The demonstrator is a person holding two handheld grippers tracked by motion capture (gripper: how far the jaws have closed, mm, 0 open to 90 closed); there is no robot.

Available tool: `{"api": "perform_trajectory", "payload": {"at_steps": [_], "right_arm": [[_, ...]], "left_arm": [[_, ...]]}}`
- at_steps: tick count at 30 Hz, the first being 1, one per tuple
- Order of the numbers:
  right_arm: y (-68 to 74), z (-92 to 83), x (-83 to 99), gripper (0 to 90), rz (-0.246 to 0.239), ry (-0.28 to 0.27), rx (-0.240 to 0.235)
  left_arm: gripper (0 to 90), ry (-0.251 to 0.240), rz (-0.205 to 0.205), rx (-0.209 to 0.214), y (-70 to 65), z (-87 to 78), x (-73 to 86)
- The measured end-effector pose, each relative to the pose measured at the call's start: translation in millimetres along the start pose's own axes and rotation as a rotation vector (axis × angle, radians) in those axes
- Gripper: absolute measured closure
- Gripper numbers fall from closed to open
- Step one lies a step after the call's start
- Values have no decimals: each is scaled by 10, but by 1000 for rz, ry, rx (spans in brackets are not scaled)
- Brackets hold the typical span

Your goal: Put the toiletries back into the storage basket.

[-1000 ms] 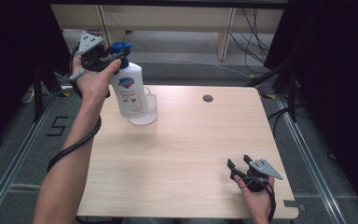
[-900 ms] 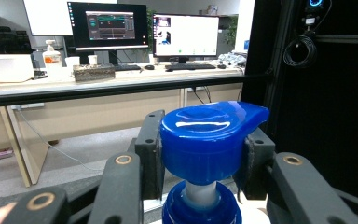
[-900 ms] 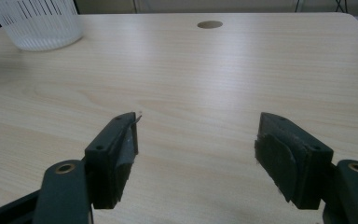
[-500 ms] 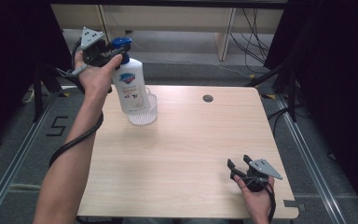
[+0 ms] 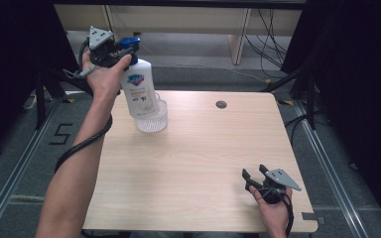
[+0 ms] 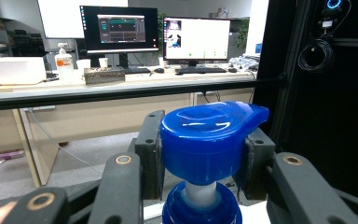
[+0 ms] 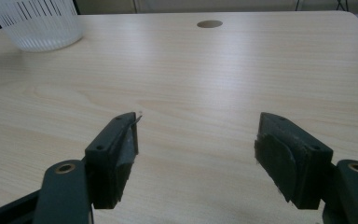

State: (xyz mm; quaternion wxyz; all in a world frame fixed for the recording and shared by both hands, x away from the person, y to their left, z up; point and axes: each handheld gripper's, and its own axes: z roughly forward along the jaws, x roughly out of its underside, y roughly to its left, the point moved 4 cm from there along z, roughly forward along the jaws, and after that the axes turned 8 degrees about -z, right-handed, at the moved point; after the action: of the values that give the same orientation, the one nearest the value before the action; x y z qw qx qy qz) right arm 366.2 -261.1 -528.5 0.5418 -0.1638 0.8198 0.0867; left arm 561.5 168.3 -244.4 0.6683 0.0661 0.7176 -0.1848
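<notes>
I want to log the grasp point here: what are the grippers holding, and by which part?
The left gripper is clamped on the soap bottle at its blue pump head, above the basket. The right gripper holds nothing, jaws open.

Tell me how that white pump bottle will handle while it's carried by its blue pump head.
The pump bottle hangs tall below the left gripper, whose jaws clamp only the blue pump head, so it will probably swing. The head looks glossy and rounded, so it may slip or twist. Set in the basket, it might tip.
</notes>
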Motion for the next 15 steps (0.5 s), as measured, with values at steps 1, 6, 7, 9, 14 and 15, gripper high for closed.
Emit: {"api": "perform_trajectory", "payload": {"at_steps": [1, 6, 7, 9, 14, 15], "right_arm": [[-15, 16, 1, 304, -18, -10, 18], [18, 2, 2, 304, 23, 4, -11], [15, 4, 2, 305, 20, 1, -9], [15, 4, 2, 304, 23, 3, -10], [5, 13, 5, 304, 20, -1, 4], [-5, 15, 4, 304, 11, -4, 8]], "left_arm": [[595, -3, 1, 0, -1, 11, -4], [594, -1, 3, -4, 18, 66, -21], [595, -2, 1, -8, 27, 74, -22], [594, 1, 5, -7, 34, 95, -24], [594, 9, 13, -11, 58, 141, -13], [594, 9, 13, -12, 64, 149, -8]]}}
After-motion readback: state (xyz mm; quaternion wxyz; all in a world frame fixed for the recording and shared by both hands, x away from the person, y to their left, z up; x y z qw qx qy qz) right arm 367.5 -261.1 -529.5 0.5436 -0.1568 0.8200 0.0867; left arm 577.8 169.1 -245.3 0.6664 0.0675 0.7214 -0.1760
